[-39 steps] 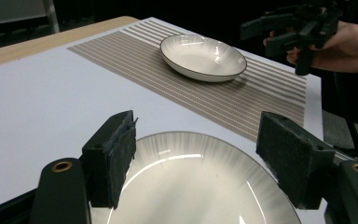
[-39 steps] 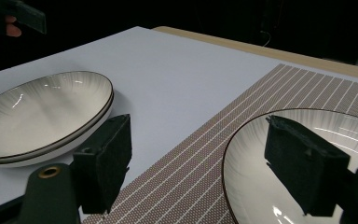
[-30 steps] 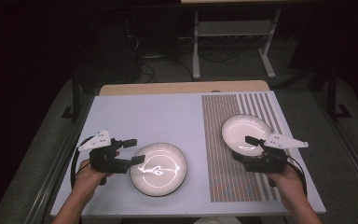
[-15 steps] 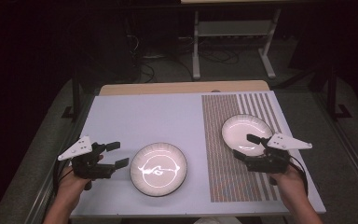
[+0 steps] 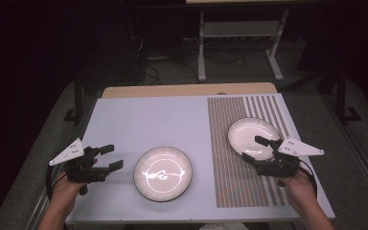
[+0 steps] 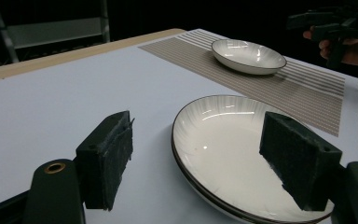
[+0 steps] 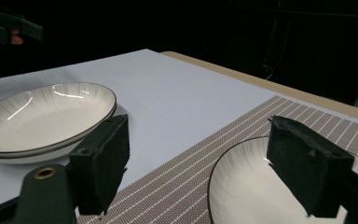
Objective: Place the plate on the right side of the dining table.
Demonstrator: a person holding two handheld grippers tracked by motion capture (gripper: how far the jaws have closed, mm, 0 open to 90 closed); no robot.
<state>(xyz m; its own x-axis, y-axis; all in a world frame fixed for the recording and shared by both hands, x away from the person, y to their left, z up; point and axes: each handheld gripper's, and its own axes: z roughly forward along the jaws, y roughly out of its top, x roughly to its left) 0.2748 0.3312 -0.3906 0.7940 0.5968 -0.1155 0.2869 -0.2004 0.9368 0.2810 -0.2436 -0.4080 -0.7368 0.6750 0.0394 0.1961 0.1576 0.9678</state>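
My left claw hung released, its jaws spread wide just beside the left rim of the big plate on the white table, touching nothing. In the left gripper view that rim sat between my pads. My right claw was likewise released, poised at the near edge of the smaller plate on the striped mat. The big plate looked like two stacked. I judged a shallow pinch on that glossy rim could slip, or lift only the top one and clatter it against the lower.
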